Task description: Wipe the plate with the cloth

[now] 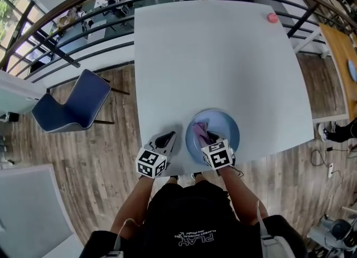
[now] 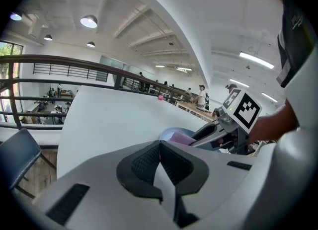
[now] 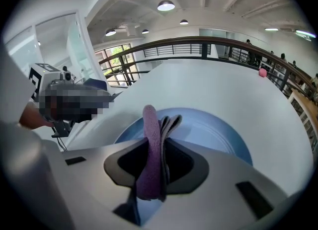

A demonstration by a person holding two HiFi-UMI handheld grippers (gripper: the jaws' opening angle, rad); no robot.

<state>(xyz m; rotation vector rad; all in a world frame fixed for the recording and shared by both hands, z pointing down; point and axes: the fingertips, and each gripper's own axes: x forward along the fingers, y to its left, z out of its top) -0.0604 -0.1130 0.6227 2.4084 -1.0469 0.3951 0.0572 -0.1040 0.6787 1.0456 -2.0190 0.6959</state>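
Note:
A light blue plate [image 1: 226, 126] sits near the front edge of the white table [image 1: 223, 62]. My right gripper [image 1: 207, 138] is shut on a folded purple cloth [image 1: 199, 132], which hangs over the plate's near left part. In the right gripper view the cloth [image 3: 151, 144] stands pinched between the jaws above the plate [image 3: 208, 132]. My left gripper [image 1: 167, 140] rests on the table just left of the plate, shut with nothing in it. The left gripper view has its pads [image 2: 144, 164] meeting, with the plate [image 2: 169, 133] and cloth [image 2: 182, 138] beyond them.
A small pink ball [image 1: 272, 18] lies at the table's far right corner. A blue chair [image 1: 75, 103] stands on the wood floor to the left. A black railing [image 1: 83, 23] runs behind the table. A wooden table [image 1: 341, 56] is at the right.

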